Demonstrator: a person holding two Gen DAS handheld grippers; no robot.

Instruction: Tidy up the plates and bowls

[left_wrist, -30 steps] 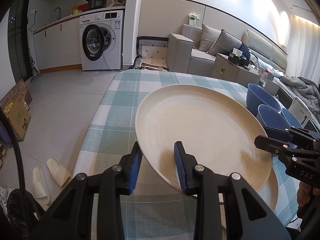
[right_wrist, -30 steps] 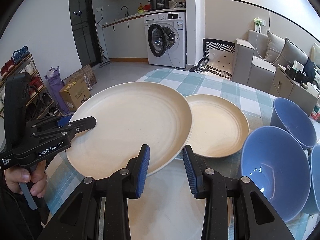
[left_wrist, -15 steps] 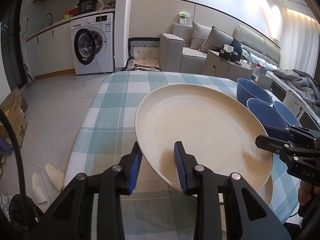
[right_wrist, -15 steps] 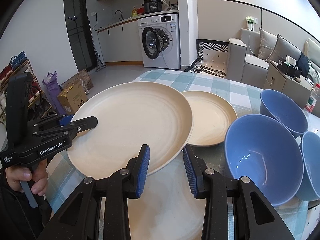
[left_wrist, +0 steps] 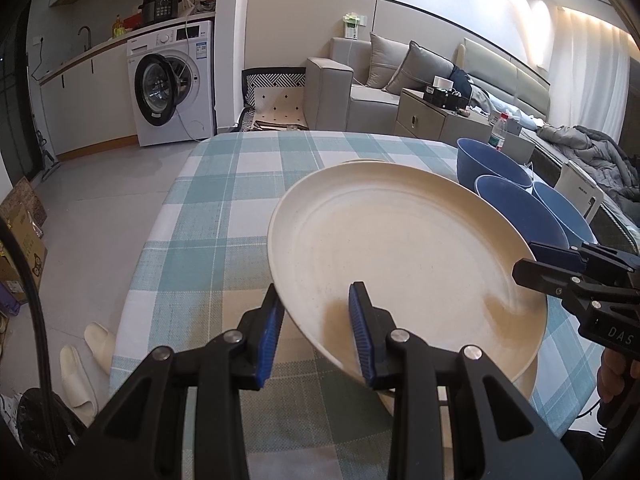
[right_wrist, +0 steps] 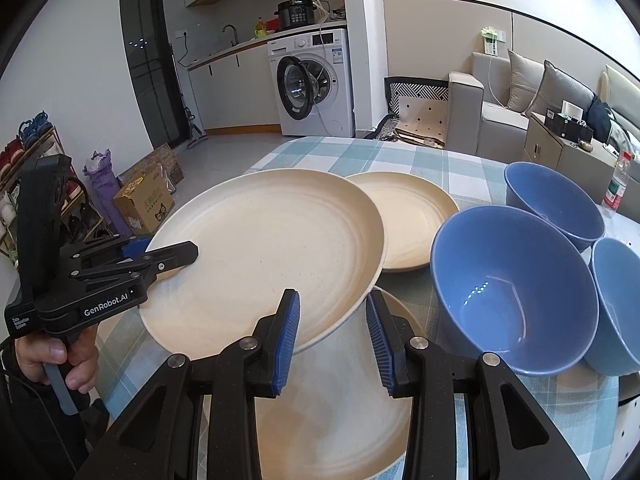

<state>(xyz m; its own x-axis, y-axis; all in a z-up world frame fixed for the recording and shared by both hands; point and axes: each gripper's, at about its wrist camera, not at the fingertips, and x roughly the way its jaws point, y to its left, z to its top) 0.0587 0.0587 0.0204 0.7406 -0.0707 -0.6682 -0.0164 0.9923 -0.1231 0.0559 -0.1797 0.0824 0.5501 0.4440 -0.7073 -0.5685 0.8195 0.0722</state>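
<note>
Both grippers' jaws clamp opposite rims of the cream plate [right_wrist: 264, 248], face up.

Both grippers are black plastic with blue ribbed pads [right_wrist: 289, 336] and silver rivets; the left gripper [right_wrist: 176, 254] reads "GenRobot.AI", the right gripper [left_wrist: 532, 262] seemingly "DAS".

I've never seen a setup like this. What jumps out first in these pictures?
A big cream plate held up over the checked tablecloth, pinched at opposite rims by the left gripper and the right gripper. Right of it stand three blue bowls, with a second cream plate lying behind and a third beneath.
</note>
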